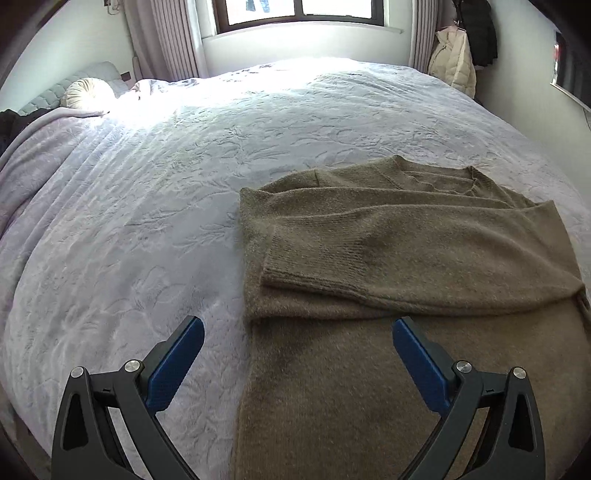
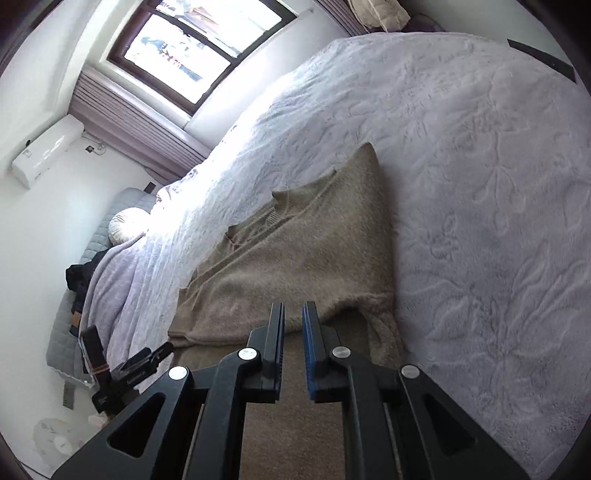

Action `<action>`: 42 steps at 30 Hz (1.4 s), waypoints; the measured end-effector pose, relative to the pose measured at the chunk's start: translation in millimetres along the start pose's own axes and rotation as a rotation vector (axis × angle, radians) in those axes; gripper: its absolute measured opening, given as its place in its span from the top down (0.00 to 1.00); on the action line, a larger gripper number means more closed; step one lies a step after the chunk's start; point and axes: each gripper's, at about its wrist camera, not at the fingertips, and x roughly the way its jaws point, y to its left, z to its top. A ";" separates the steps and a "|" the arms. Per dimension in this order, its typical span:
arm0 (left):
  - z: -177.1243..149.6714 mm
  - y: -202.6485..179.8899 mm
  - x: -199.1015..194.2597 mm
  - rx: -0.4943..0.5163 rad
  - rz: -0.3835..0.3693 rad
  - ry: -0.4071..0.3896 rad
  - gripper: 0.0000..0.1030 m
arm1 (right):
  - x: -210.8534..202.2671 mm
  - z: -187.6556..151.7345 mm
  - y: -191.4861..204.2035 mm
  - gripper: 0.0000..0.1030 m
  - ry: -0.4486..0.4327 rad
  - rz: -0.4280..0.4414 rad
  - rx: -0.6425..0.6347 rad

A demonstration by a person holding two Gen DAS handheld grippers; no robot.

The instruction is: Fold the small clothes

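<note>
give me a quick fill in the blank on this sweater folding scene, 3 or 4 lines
1. The brown sweater lies on a ____ covered with a pale embossed blanket.
2. The left gripper has its jaws wide ____.
3. The right gripper has its jaws nearly ____, with nothing between them.
4. One ribbed sleeve cuff is folded across the sweater's ____.

Missing words: bed; open; closed; body

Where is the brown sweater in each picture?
Left wrist view: the brown sweater lies right of center, on the bed.
Right wrist view: the sweater runs diagonally through the middle.
Shared landmark: the window at the top of both.
</note>
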 end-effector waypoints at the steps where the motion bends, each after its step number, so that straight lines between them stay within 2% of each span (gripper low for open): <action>1: -4.6 -2.4 -1.2 0.005 -0.006 0.010 0.01 | 4.4 1.3 5.3 0.87 -0.003 -0.015 -0.022; 3: -15.2 -8.3 -0.1 0.010 -0.016 0.033 0.01 | 25.5 3.9 9.1 0.87 0.030 -0.061 -0.044; 5: -26.8 -12.5 3.1 0.018 -0.014 0.057 0.01 | 47.1 -0.7 -1.7 0.87 0.103 -0.097 0.009; 6: -33.3 -13.5 4.6 0.021 -0.012 0.071 0.01 | 57.1 -6.3 -9.4 0.88 0.143 -0.091 0.048; 7: -40.8 -13.8 5.9 0.021 -0.014 0.083 0.01 | 56.9 -10.8 -13.2 0.88 0.143 -0.075 0.062; 13: -66.8 -6.0 8.2 -0.041 -0.047 0.072 0.00 | 14.7 -33.3 -1.8 0.87 0.136 -0.075 -0.038; 20: -74.5 -5.3 -9.1 -0.056 -0.045 0.078 0.01 | -42.5 -94.2 9.9 0.87 0.113 -0.081 -0.114; 26: -100.9 4.8 -39.1 -0.036 -0.085 0.085 0.01 | -72.7 -133.9 8.1 0.87 0.094 -0.128 -0.129; 29: -118.4 13.4 -49.2 -0.045 -0.110 0.105 0.01 | -83.5 -146.9 0.6 0.87 0.086 -0.108 -0.089; 32: -135.7 22.6 -57.1 -0.053 -0.113 0.118 0.01 | -91.8 -158.0 -4.0 0.77 0.073 -0.097 -0.061; 34: -146.3 27.1 -60.7 -0.051 -0.119 0.126 0.01 | -95.2 -163.9 -2.4 0.58 0.062 -0.082 -0.053; 36: -156.0 30.0 -63.7 -0.049 -0.139 0.138 0.01 | -98.7 -168.3 0.8 0.52 0.048 -0.079 -0.055; 42: -173.1 33.2 -74.9 -0.039 -0.151 0.126 0.01 | -106.1 -178.8 5.5 0.50 0.040 -0.080 -0.054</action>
